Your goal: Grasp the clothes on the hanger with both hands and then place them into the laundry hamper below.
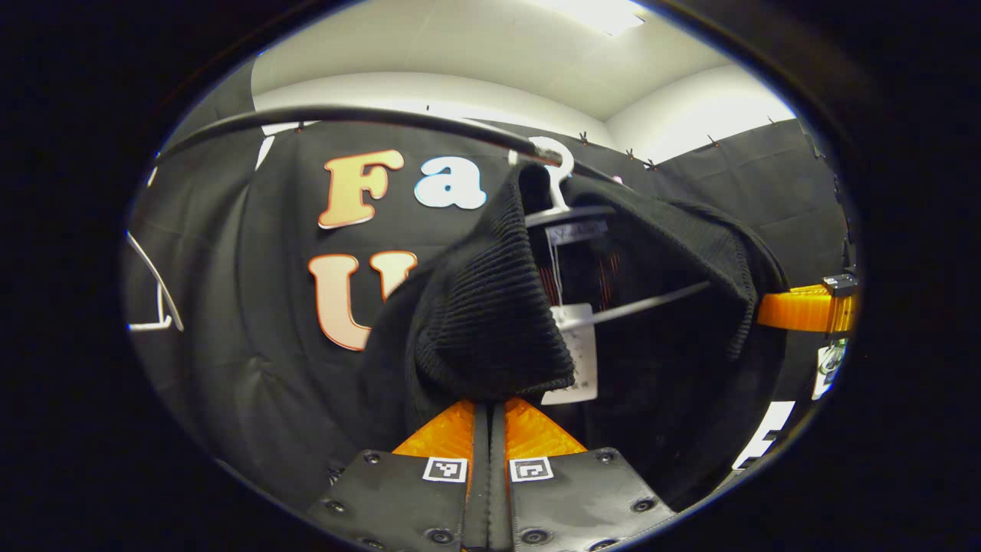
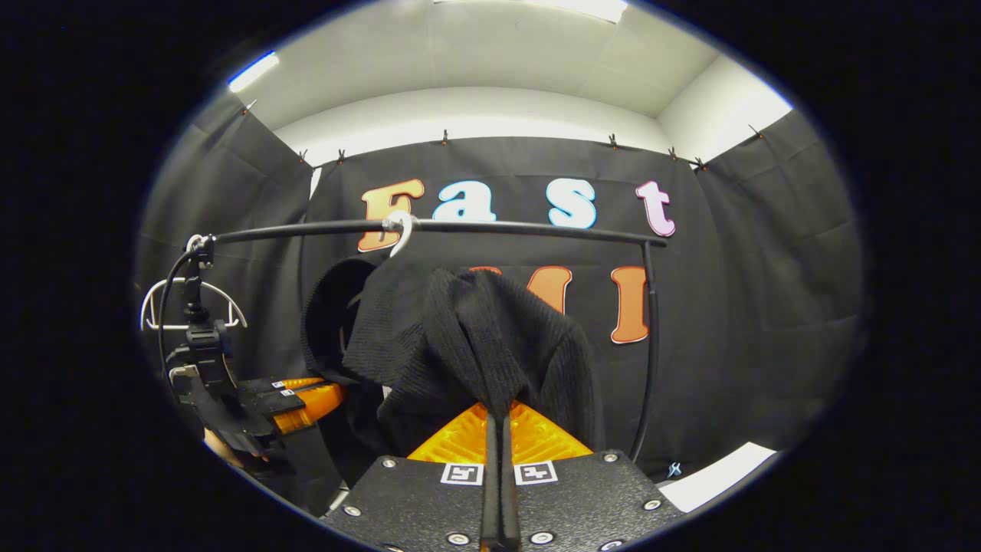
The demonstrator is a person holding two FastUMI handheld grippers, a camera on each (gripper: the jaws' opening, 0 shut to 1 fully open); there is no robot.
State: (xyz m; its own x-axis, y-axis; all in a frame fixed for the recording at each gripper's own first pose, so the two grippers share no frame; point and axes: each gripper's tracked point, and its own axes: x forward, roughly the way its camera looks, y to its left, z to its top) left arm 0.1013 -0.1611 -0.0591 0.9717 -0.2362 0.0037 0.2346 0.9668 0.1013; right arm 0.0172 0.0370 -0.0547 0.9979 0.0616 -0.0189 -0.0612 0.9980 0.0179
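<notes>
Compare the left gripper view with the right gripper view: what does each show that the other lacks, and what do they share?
Left gripper view: a white paper tag dangling inside the black sweater, the hanger's lower bar, and the right gripper meeting the fabric from the side. Right gripper view: the rail's upright post and the left gripper with the hand holding it. Shared: the sweater on the white hanger hook over the black rail, with each camera's own fingers closed on the knit.
</notes>
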